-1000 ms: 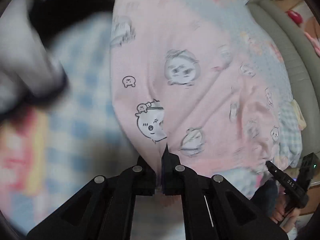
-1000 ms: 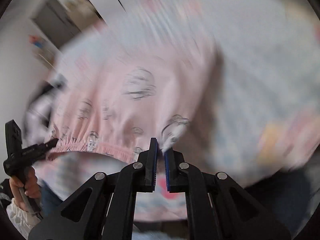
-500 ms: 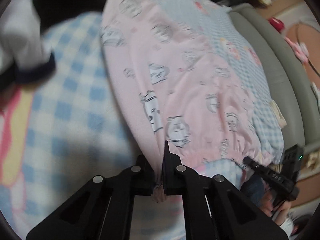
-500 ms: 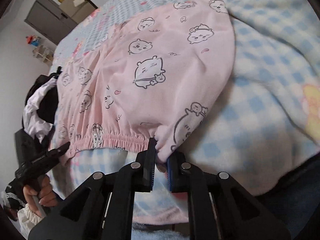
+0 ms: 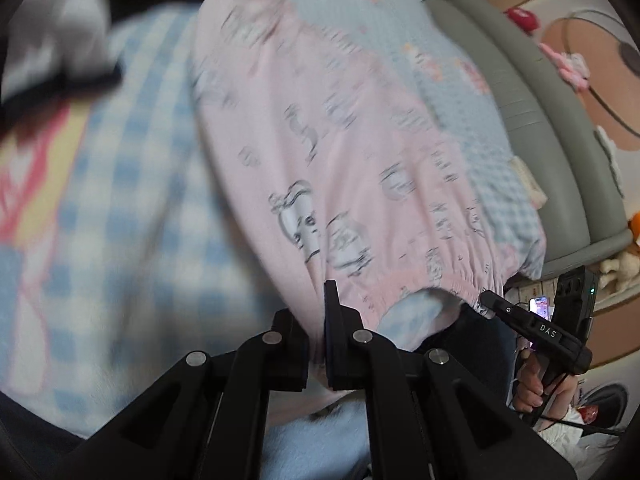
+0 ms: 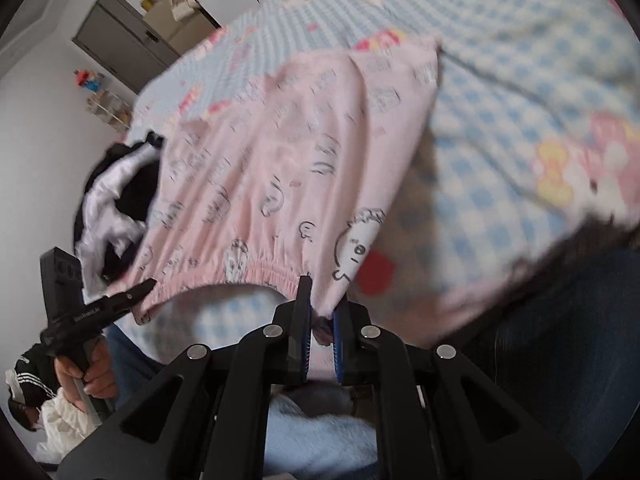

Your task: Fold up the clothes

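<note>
Pink pajama pants [image 5: 344, 152] with cartoon prints lie spread on the blue checked blanket; they also show in the right wrist view [image 6: 288, 152]. My left gripper [image 5: 318, 312] is shut on one end of the elastic waistband [image 5: 448, 284]. My right gripper [image 6: 322, 312] is shut on the other end of the waistband [image 6: 256, 272]. Each gripper shows in the other's view, the right one [image 5: 490, 300] and the left one [image 6: 146, 286], both pinching the waistband. The waistband hangs stretched between them over the bed's near edge.
A black and white garment pile [image 6: 116, 196] lies left of the pants, also seen in the left wrist view [image 5: 56, 40]. The blue checked blanket [image 6: 500, 92] covers the bed. A grey padded bed frame [image 5: 532, 128] runs along the far side. A grey cabinet [image 6: 120, 40] stands by the wall.
Both grippers have pulled the waistband back toward the near edge of the bed, dragging the pants flatter across the blanket. Both stay shut on the waistband.
</note>
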A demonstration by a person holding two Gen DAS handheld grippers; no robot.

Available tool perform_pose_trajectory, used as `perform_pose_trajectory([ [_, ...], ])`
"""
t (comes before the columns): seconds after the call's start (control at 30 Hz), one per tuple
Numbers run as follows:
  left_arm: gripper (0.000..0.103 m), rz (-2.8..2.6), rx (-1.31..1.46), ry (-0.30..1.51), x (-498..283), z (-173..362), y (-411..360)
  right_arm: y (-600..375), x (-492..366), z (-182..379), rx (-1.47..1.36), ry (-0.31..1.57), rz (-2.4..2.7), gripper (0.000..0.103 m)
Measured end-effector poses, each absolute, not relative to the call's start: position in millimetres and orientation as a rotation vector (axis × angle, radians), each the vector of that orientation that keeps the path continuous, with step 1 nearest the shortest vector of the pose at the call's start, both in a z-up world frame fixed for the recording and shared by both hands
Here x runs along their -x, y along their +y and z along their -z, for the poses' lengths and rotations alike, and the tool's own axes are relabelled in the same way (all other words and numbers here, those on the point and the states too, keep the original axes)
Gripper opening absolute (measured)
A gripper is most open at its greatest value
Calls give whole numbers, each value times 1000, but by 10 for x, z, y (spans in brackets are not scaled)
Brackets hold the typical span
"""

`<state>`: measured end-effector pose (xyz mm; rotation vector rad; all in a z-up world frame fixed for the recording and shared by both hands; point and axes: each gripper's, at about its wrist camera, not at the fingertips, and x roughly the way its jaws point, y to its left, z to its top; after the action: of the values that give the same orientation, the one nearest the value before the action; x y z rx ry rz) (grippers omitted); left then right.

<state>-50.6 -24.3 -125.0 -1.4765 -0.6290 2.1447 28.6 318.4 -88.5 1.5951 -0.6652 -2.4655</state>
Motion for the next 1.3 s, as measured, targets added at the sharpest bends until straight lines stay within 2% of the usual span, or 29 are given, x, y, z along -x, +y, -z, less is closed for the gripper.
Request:
perform_pose_trajectory([
  [0.13,9,-2119,1495,-649,436,1352,-380,3253,-290,986,-1611,-734,2427,12],
  [0.23,11,-2100,1509,-665,384,1428,-483,3315,-314,865,-1566,-723,2495,12],
  [0.33,19,-2092,1526,-676,398,1481,-538,3372,-362,790,-1531,-728,2536,12],
  [0.47,20,-2091,1549,-683,450,1535,-574,3515,-261,853,-1532,-756,2567,19],
  [0.6,20,-2135,1552,-704,645,1528,-589,3611,-14,854,-1517,-755,2590,20],
  [0.63,26,-2142,1553,-731,705,1542,-639,3628,49,840,-1498,-753,2593,20],
  [0.67,37,-2147,1555,-759,763,1563,-670,3647,111,844,-1484,-745,2594,20],
  [0.7,42,-2152,1560,-783,815,1586,-691,3663,182,877,-1487,-736,2592,21],
  [0.73,43,-2155,1569,-798,856,1612,-693,3673,259,934,-1508,-733,2585,22],
  [0.8,43,-2163,1588,-815,924,1663,-691,3702,398,1080,-1564,-749,2548,36],
  [0.83,43,-2162,1591,-827,951,1685,-688,3711,445,1152,-1587,-773,2526,39],
  [0.93,42,-2141,1573,-876,1005,1737,-671,3742,477,1278,-1575,-882,2485,40],
  [0.97,41,-2133,1559,-902,1020,1747,-684,3745,482,1310,-1558,-919,2466,37],
  [1.0,40,-2123,1534,-942,1030,1745,-722,3740,484,1312,-1542,-932,2460,20],
  [1.03,40,-2113,1508,-982,1040,1744,-760,3733,487,1303,-1528,-935,2459,11],
  [1.07,32,-2102,1483,-1021,1050,1743,-798,3725,489,1295,-1514,-938,2459,7],
  [1.1,17,-2109,1468,-1030,1057,1733,-818,3720,491,1266,-1500,-929,2473,5],
  [1.17,6,-2165,1483,-943,1061,1680,-788,3706,505,1216,-1490,-901,2492,3],
  [1.3,2,-2310,1453,-796,984,1461,-692,3712,488,1028,-1472,-809,2567,1],
])
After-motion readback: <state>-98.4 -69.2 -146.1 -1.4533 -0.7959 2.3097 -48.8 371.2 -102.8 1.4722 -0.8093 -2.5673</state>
